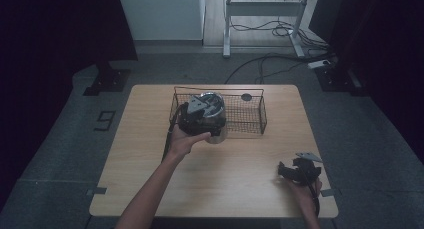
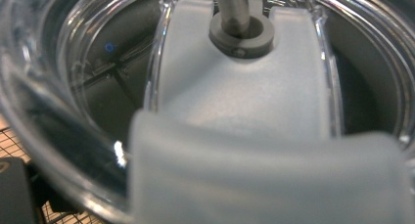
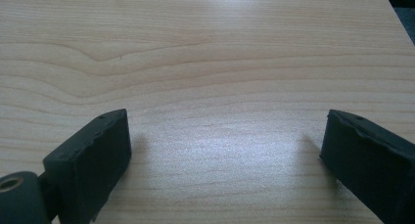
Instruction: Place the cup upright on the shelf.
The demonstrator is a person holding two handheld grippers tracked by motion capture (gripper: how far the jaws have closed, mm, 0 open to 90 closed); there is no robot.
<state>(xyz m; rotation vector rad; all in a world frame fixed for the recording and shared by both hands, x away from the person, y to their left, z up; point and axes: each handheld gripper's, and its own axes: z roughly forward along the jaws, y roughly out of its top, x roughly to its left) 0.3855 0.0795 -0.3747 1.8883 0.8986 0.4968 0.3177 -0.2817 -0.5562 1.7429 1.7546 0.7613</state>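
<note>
My left gripper [image 1: 200,120] is over the left end of a black wire basket [image 1: 257,120], shut on a clear round container [image 1: 216,114] that hangs tilted at the basket's front wall. Up close, the left gripper view looks into the container's clear wall [image 2: 73,87], a frosted white piece [image 2: 244,101] and a metal rod [image 2: 234,11] through a grey collar; my own jaws are hidden there. My right gripper [image 1: 286,171] rests low at the table's near right, jaws wide apart [image 3: 225,150] over bare wood, nothing between them.
A small dark round thing [image 1: 246,97] lies at the basket's back edge. The light wooden table [image 1: 150,154] stands on grey floor, with cables [image 1: 270,29] and a desk frame behind it and dark stands at both sides.
</note>
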